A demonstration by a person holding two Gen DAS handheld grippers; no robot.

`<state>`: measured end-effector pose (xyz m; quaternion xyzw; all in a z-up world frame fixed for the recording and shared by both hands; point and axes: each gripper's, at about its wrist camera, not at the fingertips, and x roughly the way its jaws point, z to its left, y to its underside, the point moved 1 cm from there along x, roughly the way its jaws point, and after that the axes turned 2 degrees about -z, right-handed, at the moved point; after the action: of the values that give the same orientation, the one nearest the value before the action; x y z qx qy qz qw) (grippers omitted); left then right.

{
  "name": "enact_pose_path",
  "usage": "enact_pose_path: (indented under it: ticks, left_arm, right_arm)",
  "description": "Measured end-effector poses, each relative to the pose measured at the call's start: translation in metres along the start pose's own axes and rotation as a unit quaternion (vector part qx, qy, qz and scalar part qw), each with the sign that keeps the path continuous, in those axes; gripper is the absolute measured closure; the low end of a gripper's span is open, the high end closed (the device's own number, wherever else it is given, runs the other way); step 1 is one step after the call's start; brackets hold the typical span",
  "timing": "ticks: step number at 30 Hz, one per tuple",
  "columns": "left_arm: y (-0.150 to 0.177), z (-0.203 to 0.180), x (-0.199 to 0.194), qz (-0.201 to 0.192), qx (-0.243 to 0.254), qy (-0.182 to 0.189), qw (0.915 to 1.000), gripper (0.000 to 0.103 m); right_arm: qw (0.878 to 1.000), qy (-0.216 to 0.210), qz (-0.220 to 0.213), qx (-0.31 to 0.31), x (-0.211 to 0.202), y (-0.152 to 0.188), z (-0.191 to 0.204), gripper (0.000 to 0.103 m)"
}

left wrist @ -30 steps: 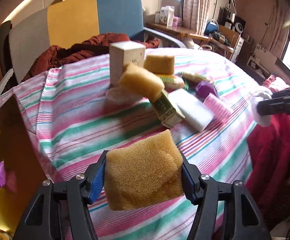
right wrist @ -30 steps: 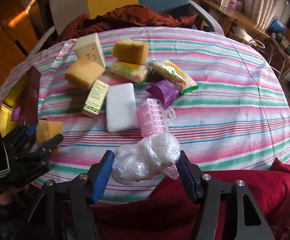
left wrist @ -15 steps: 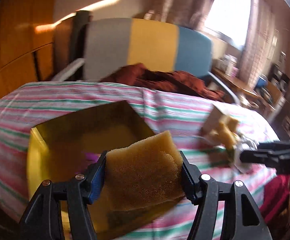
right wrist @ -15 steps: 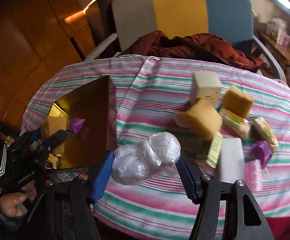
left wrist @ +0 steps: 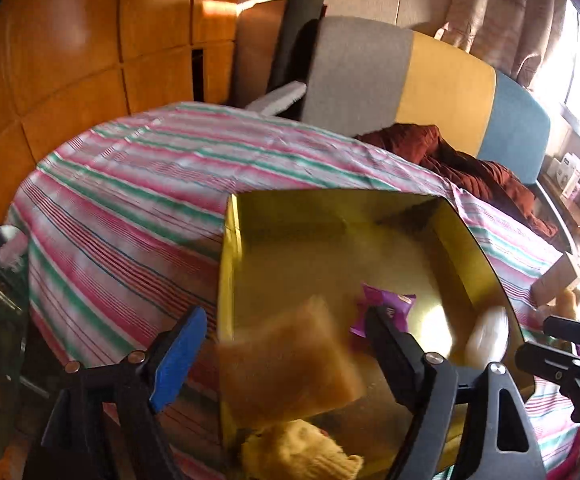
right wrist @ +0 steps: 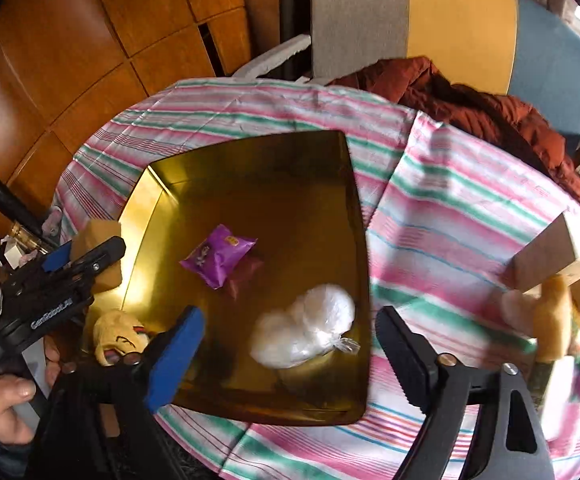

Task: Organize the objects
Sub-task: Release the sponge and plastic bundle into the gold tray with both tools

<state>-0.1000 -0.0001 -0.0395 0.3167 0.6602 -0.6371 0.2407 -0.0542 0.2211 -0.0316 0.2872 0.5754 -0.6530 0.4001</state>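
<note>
My left gripper [left wrist: 282, 350] hangs over the near left corner of the gold box [left wrist: 226, 264]. Its jaws are opening, and a tan sponge [left wrist: 290, 364], blurred, sits loose between them with a gap on the blue-pad side. My right gripper [right wrist: 290, 360] is above the same gold box [right wrist: 354, 208], jaws opening. A clear plastic bag [right wrist: 306, 332] lies free on the box floor between and beyond its fingers. A purple packet [right wrist: 218, 256] also rests inside. The right wrist view shows the left gripper [right wrist: 90, 248] at the box's left rim, sponge [right wrist: 98, 232] behind it.
A yellow soft item [right wrist: 114, 336] lies at the box's near left corner. A tan carton [right wrist: 550, 260] and more sponges [right wrist: 550, 320] sit on the striped tablecloth [right wrist: 450, 208] to the right. Behind are a chair [right wrist: 450, 20] with a rust-red garment [right wrist: 470, 96] and a person's hand [right wrist: 2, 400] at lower left.
Both grippers swung left from the pile of objects to above the gold box. Each then widened its jaws: the sponge has come loose and the plastic bag has dropped into the box.
</note>
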Motion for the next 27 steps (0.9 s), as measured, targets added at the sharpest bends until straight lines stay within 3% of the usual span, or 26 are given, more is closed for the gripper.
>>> enact_pose_path:
  ticks: [4,27]
  left_arm:
    - [0.001,0.002,-0.007,-0.009,-0.003,-0.008,0.9999,0.016]
    - [0.014,-0.040,-0.068,-0.056,0.064,0.012,0.9963,0.016]
  right_arm:
    - [1.000,0.008,-0.007,-0.004,0.001,0.005,0.006,0.005]
    - [0.994,0.052,-0.090,0.016,-0.048,0.043,-0.002,0.005]
